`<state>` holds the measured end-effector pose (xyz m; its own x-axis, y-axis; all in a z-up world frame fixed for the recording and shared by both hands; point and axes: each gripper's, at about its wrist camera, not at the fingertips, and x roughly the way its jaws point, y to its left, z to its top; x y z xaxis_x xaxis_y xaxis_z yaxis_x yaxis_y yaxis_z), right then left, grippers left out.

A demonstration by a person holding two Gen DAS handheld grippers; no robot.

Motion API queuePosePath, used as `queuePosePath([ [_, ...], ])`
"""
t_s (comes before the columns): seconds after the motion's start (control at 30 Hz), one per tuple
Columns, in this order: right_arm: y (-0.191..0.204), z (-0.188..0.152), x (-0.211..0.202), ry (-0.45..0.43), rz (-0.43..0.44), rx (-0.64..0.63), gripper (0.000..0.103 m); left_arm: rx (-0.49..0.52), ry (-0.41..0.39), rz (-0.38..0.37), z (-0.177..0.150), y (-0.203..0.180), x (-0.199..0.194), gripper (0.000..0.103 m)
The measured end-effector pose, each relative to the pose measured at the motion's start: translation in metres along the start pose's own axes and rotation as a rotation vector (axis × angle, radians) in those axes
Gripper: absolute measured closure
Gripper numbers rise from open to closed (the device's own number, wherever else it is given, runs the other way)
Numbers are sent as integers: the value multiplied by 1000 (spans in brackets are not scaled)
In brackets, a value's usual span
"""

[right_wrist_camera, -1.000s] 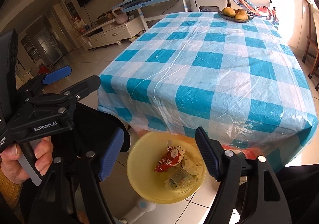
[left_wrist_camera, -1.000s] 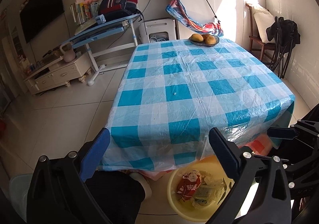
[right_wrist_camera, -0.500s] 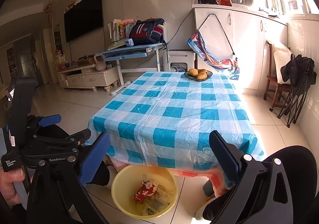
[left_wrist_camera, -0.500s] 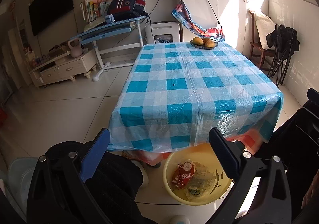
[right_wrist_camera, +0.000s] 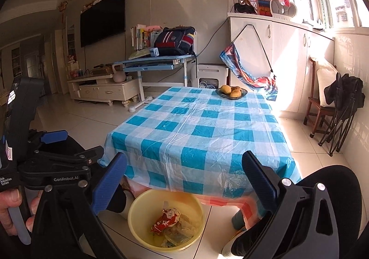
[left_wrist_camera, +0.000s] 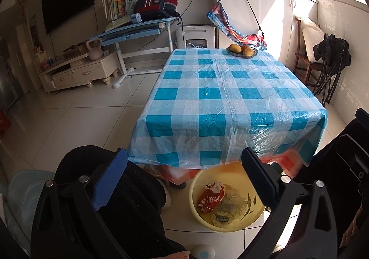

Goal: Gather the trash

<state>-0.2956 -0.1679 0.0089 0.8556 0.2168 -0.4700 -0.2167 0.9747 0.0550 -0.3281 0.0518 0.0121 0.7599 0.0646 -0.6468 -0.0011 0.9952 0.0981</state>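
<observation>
- The left claw (left_wrist_camera: 184, 180) is spread wide, gripping nothing, above the floor at the near edge of the surface (left_wrist_camera: 221, 97).
- The right claw (right_wrist_camera: 184, 180) is equally wide apart and empty.
- The trash, a red wrapper (left_wrist_camera: 212, 196) and crumpled plastic, lies in a yellow basin (left_wrist_camera: 196, 206) on the floor, partly under the surface's checked cloth.
- A fruit bowl (right_wrist_camera: 231, 93) sits at the far end.
</observation>
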Motion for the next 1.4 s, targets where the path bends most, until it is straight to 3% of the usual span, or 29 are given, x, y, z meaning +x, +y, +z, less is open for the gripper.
queuePosePath([
  [1.4, 6, -2, 4, 27, -21, -19, 8, 20, -9, 16, 0, -3, 0, 7],
])
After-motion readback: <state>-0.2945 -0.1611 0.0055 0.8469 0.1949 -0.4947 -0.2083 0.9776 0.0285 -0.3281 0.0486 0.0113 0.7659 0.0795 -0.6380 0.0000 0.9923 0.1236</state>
